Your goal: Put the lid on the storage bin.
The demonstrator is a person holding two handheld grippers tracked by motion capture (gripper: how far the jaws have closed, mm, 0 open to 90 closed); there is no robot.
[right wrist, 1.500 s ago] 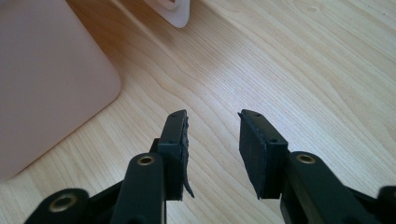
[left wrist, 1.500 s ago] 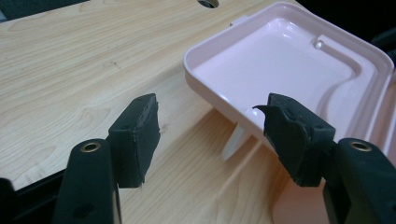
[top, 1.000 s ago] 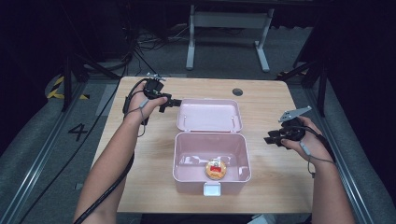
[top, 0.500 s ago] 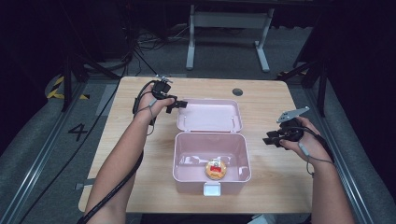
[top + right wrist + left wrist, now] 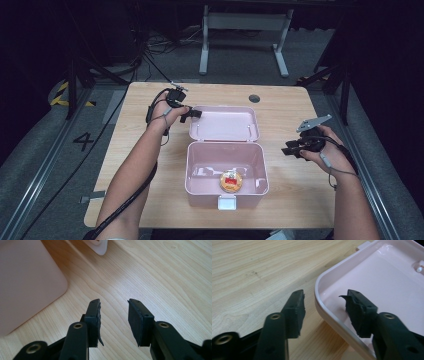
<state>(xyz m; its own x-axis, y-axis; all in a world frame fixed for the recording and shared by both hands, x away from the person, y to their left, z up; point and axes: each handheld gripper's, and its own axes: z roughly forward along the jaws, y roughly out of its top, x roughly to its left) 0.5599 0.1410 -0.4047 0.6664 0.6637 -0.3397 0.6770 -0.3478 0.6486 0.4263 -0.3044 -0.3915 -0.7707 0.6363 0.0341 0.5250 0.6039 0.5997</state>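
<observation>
two grippers over a wooden table in the high view: left gripper at the far left corner of the open pink lid, right gripper hanging just right of the pink box, apart from it. left gripper view: the jaws have just been closing and straddle the lid's rim, not pressing yet. right gripper view: jaws half open, only bare wood between, box wall off to the side.

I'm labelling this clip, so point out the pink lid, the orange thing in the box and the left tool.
pink lid point(image 5: 225, 122): high view, middle of its open inner face.
orange thing point(image 5: 231, 181): high view, its top, inside the box.
left tool point(image 5: 325, 306): left gripper view, midway between the fingertips, astride the lid's rim.
</observation>
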